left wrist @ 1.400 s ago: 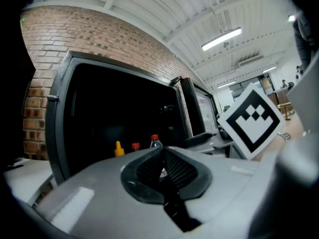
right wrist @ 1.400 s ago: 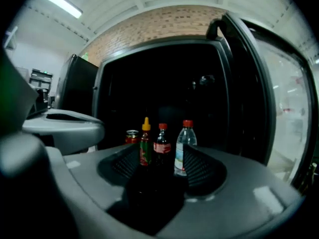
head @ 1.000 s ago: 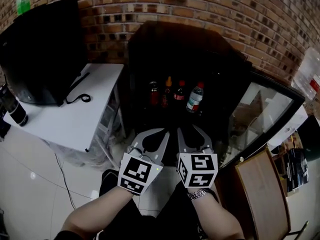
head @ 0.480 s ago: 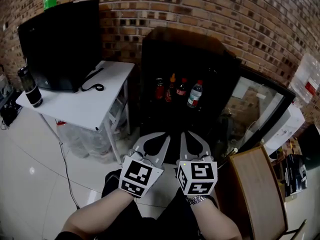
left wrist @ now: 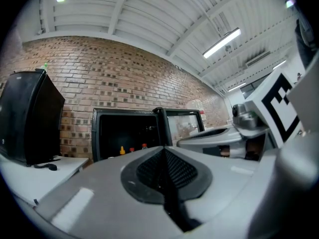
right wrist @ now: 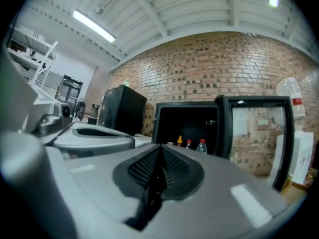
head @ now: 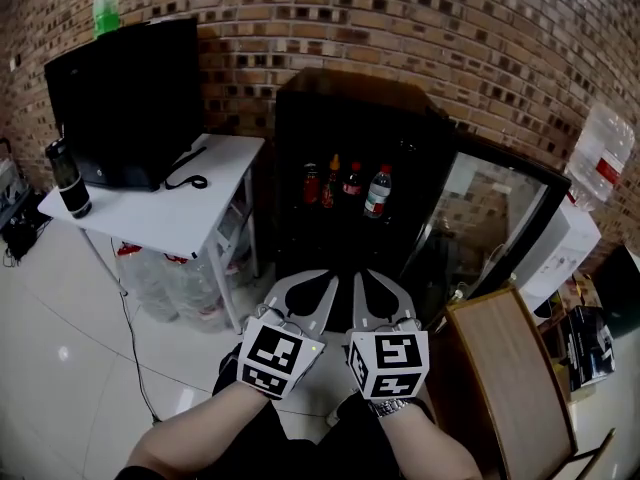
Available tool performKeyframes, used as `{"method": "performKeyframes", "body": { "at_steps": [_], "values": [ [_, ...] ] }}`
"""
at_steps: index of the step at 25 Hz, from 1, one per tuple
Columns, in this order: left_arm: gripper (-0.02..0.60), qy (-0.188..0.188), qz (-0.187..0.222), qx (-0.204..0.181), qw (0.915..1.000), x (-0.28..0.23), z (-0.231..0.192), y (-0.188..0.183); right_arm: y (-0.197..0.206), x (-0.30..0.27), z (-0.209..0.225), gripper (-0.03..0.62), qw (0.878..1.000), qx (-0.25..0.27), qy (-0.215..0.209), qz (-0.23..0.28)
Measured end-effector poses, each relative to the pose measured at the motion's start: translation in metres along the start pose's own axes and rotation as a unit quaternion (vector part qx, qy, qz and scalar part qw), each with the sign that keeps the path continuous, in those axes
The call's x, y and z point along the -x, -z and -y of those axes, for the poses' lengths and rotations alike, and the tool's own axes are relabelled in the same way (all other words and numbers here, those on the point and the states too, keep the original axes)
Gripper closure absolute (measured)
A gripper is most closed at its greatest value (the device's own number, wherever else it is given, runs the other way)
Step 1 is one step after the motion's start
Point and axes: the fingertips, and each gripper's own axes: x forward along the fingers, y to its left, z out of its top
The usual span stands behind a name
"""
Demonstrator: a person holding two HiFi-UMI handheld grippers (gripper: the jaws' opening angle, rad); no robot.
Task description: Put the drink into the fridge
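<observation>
At the bottom centre of the head view, two forearms are seen side by side, each hand carrying a marker cube. The left tongs [head: 312, 286] and the right tongs [head: 375, 286] are held level and just beside each other, pointed at the fridge [head: 350, 98]. In the left gripper view the left tongs [left wrist: 164, 151] are seen pressed together with nothing between them; in the right gripper view the right tongs [right wrist: 159, 153] are likewise closed and empty. A wooden panel [head: 505, 378] is seen at the lower right. Beyond the tongs, the black fridge is seen with its glass door [head: 500, 218] swung open to the right. On its shelf a row of drinks is lined up, and the clear bottle with a red cap [head: 377, 192] is placed at the right end of that row. To the left, a white counter [head: 150, 218] is set against the brick wall [head: 480, 28], and a black box [head: 120, 98] and a dark tumbler [head: 68, 178] are carried on it. A green bottle [head: 105, 8] is stood on top of the box.
</observation>
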Motion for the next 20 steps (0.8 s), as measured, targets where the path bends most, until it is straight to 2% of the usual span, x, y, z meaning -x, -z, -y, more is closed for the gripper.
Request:
{"method": "performKeyframes", "body": {
  "at_steps": [20],
  "values": [
    [0.577, -0.001, 0.002, -0.009, 1.0000, 0.0029, 0.0083, -0.0066, -0.0032, 0.0099, 0.0009, 0.594, 1.000, 0.003, -0.004, 0.005]
  ]
}}
